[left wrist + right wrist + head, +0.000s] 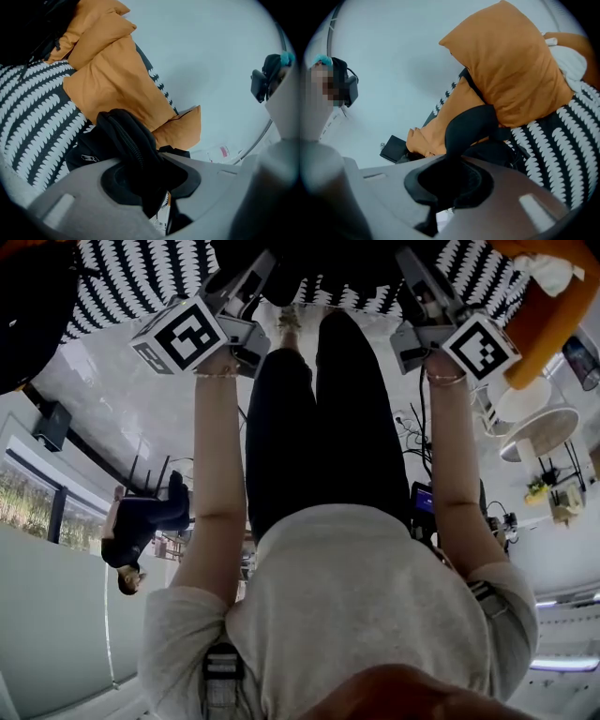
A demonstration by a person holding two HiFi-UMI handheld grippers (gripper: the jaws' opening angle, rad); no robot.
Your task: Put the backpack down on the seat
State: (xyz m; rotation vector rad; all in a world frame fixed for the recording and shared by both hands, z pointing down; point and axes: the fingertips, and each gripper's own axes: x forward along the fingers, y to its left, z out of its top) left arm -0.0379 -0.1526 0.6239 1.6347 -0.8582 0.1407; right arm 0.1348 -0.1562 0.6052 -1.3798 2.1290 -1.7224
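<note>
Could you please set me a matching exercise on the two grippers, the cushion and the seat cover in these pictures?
Things:
1. left gripper
2. right gripper
3. cushion
4. seat cover

States and colours:
A. orange
B. shut on the smooth black strap
C. black with a white pattern
D. shut on the zipped edge of the backpack

Pairs: 1-D, 2-B, 3-A, 4-C

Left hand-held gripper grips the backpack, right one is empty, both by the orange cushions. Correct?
No: the right hand-held gripper is not empty; it is shut on the backpack's black strap, as the right gripper view shows. The rest holds.
</note>
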